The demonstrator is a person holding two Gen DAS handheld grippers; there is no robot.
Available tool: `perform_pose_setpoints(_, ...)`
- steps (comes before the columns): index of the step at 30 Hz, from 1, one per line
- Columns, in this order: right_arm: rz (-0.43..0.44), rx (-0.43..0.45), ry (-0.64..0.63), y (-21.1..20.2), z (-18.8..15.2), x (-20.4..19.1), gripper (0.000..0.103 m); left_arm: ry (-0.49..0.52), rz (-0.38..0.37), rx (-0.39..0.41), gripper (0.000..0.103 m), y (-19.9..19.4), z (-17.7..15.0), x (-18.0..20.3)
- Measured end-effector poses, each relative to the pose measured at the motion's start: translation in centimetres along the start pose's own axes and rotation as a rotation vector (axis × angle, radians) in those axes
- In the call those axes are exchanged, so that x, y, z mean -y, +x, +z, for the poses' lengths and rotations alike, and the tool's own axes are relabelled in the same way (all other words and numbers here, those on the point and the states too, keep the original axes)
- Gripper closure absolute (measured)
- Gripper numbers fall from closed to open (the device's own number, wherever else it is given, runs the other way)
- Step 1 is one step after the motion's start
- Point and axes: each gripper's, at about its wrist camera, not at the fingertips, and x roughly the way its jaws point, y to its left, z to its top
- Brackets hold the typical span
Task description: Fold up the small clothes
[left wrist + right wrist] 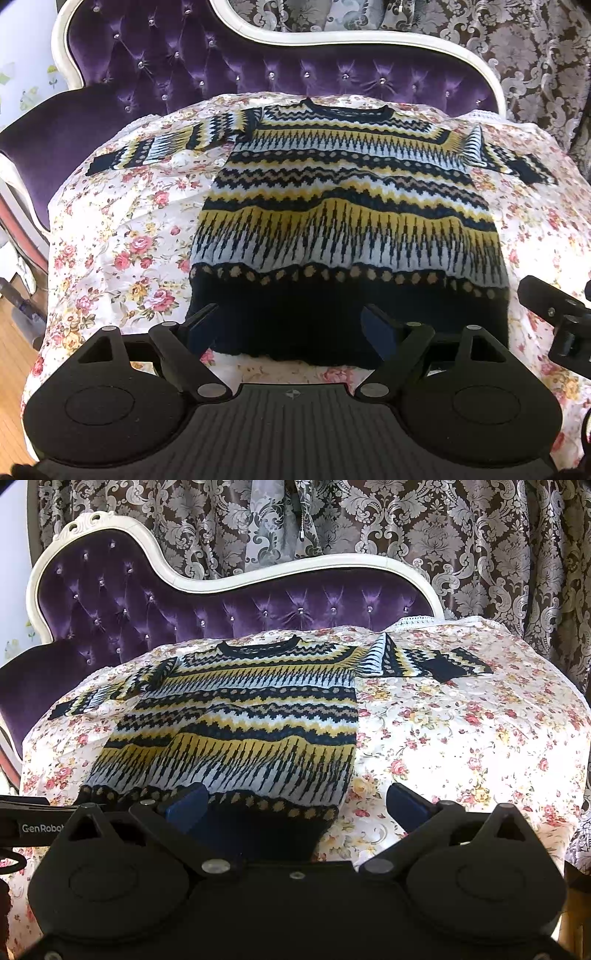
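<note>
A small knit sweater [343, 206] with navy, yellow and white zigzag bands lies flat, front up, on a floral cloth [122, 236], sleeves spread to both sides. Its navy hem faces me. My left gripper [291, 325] is open over the hem's left half, its fingers just above the navy band. My right gripper [299, 805] is open at the hem's right corner, with its left finger [188, 805] over the sweater [236, 723] and its right finger over the floral cloth [461, 738]. Neither holds anything. The right gripper's body also shows in the left wrist view [561, 314].
The floral cloth covers the seat of a purple tufted sofa [192, 66] with a white carved frame [110, 528]. Patterned brown curtains [443, 535] hang behind. Wooden floor [14, 350] shows at lower left. The cloth drops off at the near and side edges.
</note>
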Motion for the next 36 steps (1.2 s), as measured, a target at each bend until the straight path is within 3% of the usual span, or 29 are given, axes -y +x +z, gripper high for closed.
perform_pose_setpoints(29,0.012,-0.008,0.02,0.7,0.3,0.4,0.0,-0.015,-0.011,0.03,0.021,-0.2,0.4,-0.5)
perform_pose_setpoints(36,0.054,0.029,0.04,0.6,0.8,0.7,0.0,-0.02,-0.032,0.071,0.021,-0.7,1.0,-0.9)
